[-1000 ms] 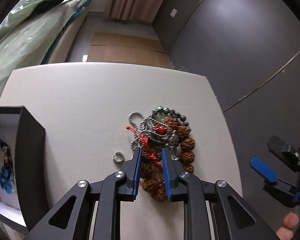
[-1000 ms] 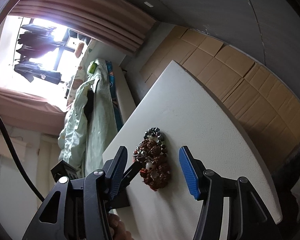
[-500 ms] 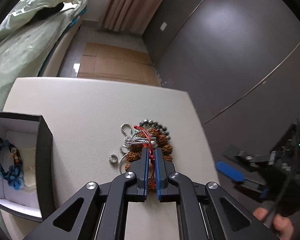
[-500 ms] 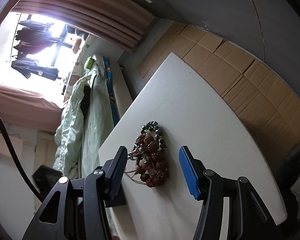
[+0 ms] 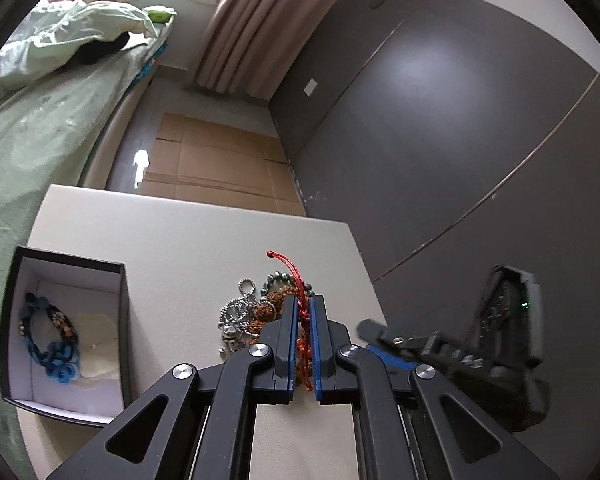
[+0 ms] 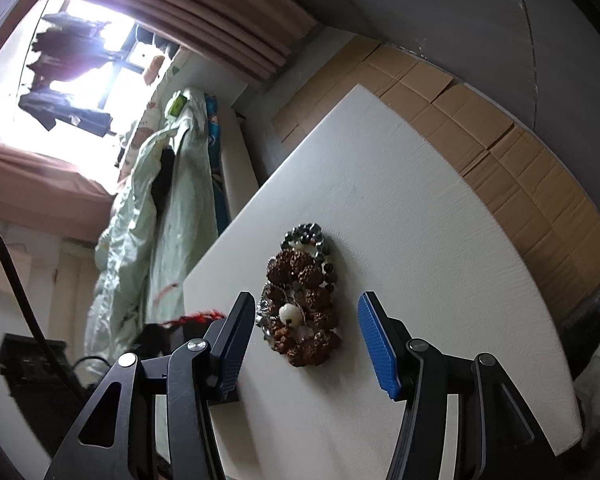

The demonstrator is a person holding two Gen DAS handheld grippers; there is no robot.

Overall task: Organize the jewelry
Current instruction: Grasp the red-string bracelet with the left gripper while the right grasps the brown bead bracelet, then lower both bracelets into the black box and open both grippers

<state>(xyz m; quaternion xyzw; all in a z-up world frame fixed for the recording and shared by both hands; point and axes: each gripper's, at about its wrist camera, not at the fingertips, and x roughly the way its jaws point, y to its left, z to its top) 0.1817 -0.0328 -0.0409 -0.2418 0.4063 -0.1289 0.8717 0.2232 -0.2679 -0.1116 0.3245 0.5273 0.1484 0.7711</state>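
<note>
Jewelry lies in a tangled heap (image 5: 260,312) on the white counter (image 5: 188,248), near its right edge in the left wrist view; the heap holds a brown seed-bead bracelet (image 6: 300,312), a ring of dark round beads (image 6: 312,236) at its far end, a silver ball chain (image 5: 236,312) on its left side, and a pale bead (image 6: 290,312) on top; a red cord (image 5: 296,280) rises out of the heap and runs up past the tips of the left tool (image 5: 305,312), whose two blue-faced fingers are clenched on that cord with almost no gap between them; the cord's knotted end (image 5: 271,255) stands above the heap, clear of the counter; in the right wrist view the cord shows as a red blurred streak (image 6: 196,316) to the left of the near finger; the right tool (image 6: 306,332) is released, fingers spread wide, with the heap seen between them but touching neither; a black box with white lining (image 5: 124,320) sits open on the counter, to the left of the heap and apart from it; inside it lies a blue braided bracelet (image 5: 50,336) against the left part of the floor, beside a pale piece of lining (image 5: 96,340); a bed with green bedding (image 5: 40,140) runs along the far left; flattened cardboard (image 5: 216,168) covers the floor beyond the counter.
</note>
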